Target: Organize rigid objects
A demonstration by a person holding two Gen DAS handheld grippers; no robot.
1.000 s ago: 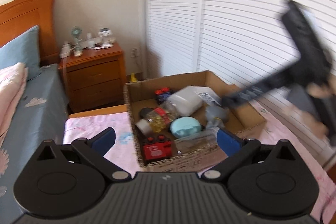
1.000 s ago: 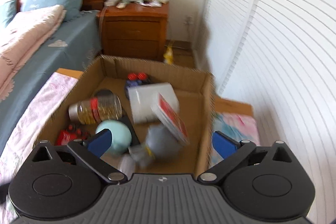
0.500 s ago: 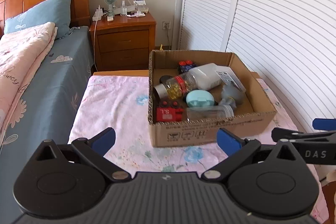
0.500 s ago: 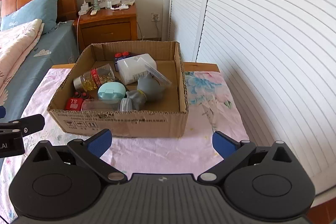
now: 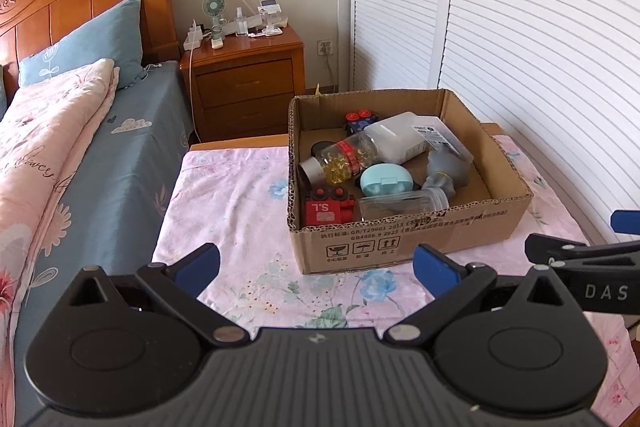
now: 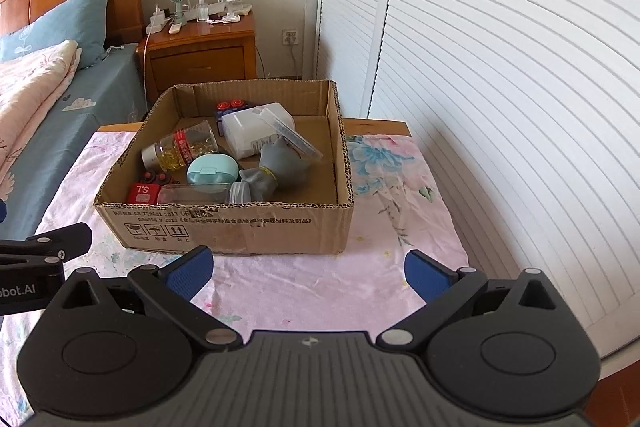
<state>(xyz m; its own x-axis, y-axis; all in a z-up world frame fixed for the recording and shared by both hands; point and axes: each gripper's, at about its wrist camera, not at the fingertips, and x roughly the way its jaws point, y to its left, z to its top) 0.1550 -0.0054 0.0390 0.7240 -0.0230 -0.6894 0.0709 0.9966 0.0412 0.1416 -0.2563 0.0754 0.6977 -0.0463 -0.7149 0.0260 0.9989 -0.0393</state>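
Note:
A cardboard box (image 5: 400,243) (image 6: 224,227) stands on a table with a pink floral cloth (image 5: 240,211) (image 6: 384,195). In it lie a jar of yellow capsules (image 5: 340,163) (image 6: 180,151), a teal case (image 5: 386,179) (image 6: 210,169), a white container (image 5: 400,141) (image 6: 252,135), a red toy (image 5: 328,207) (image 6: 146,191), a clear jar (image 5: 400,205) and a grey object (image 6: 280,167). My left gripper (image 5: 316,263) is open and empty, in front of the box. My right gripper (image 6: 306,265) is open and empty, also in front of the box.
A bed with a pink quilt (image 5: 48,147) and blue sheet lies left of the table. A wooden nightstand (image 5: 248,79) with small items stands behind. White louvred closet doors (image 6: 500,67) run along the right.
Both grippers have pulled back from over the box to in front of it. The grey object dropped from the right gripper into the box. The views have steadied.

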